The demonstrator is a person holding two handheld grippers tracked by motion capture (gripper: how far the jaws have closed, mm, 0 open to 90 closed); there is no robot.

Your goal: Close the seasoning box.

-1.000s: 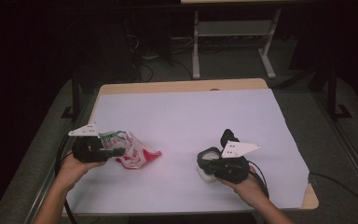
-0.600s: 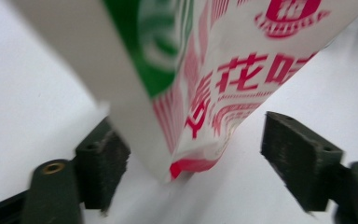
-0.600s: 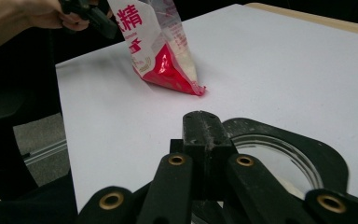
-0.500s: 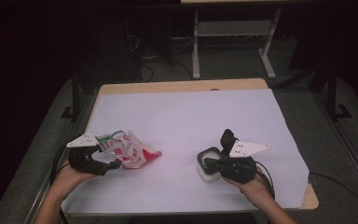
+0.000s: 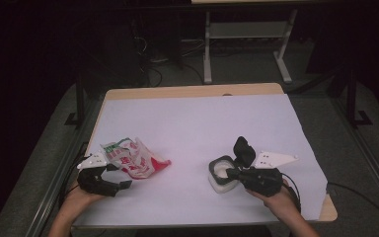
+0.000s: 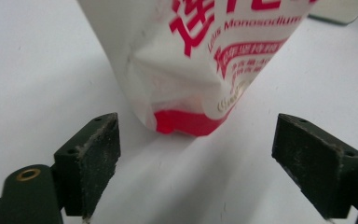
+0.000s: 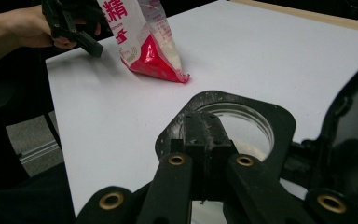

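The bag (image 5: 135,159) is white with red printing and a solid red band at its bottom edge; green shows at its top. Red characters and small red Latin lettering run across its face (image 6: 200,56). The jar (image 5: 222,174) is clear with a black rim and flip lid, white powder inside. Both grippers, left (image 5: 121,183) and right (image 5: 230,172), are black with brass-coloured rivets; each carries a pale grey plate. The fingers (image 6: 91,161) are dull black, dusted white. The worktop (image 5: 197,123) is white with a light wood edge.
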